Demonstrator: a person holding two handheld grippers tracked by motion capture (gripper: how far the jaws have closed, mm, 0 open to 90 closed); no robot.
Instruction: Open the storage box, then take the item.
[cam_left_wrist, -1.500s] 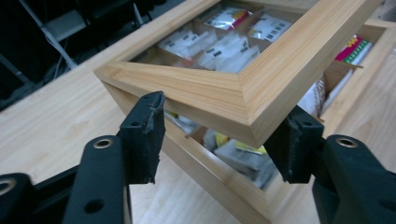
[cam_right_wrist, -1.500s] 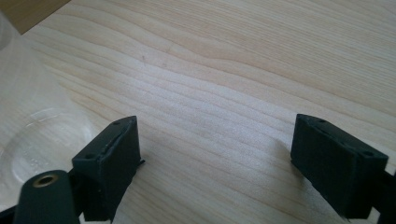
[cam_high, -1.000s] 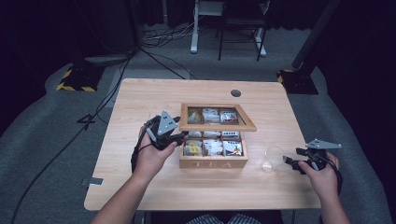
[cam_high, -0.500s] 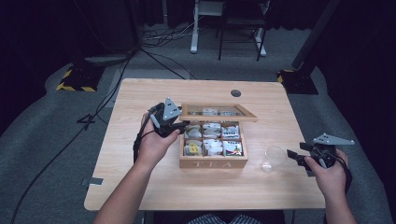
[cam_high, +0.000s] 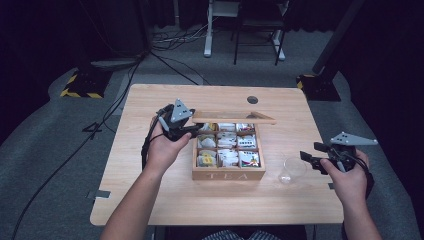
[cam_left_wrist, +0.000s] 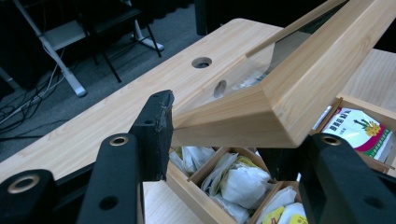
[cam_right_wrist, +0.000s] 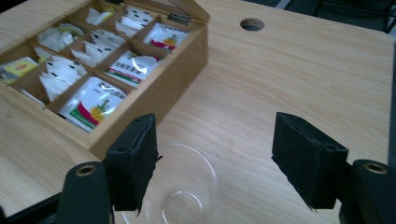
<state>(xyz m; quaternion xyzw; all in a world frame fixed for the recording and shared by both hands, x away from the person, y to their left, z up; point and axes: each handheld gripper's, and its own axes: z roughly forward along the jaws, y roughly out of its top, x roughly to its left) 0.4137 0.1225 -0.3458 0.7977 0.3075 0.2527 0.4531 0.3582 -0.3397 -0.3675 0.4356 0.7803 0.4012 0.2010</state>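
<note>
High view: wooden tea box (cam_high: 227, 174) at the centre of the worktop (cam_high: 150, 200), lettered front towards the bottom of the frame, lid (cam_high: 235, 118) raised over the far row of compartments. Left gripper (cam_high: 192, 131) at the lid's left end, carried by the left hand (cam_high: 162, 150), just left of the box. Small clear glass (cam_high: 292, 169) upright on the worktop, just right of the box's front corner. Right gripper (cam_high: 306, 156) right of the glass, near it, carried by the right hand (cam_high: 350, 180) at lower right.

Left gripper view: fingers (cam_left_wrist: 154, 130) clamped on the lid's wooden corner (one pad flat against its end face, the other largely hidden under the wood). Glazed pane of the lid slanting off to upper right. Below it, open compartments with white paper tea bags (cam_left_wrist: 243, 179).

Right gripper view: fingers (cam_right_wrist: 133, 161) well apart, just drawn a little closer together, nothing gripped. Glass low in the frame beneath the gap, rim beside the left-hand finger (contact hard to judge). Box at upper left, packets in its compartments.
</note>
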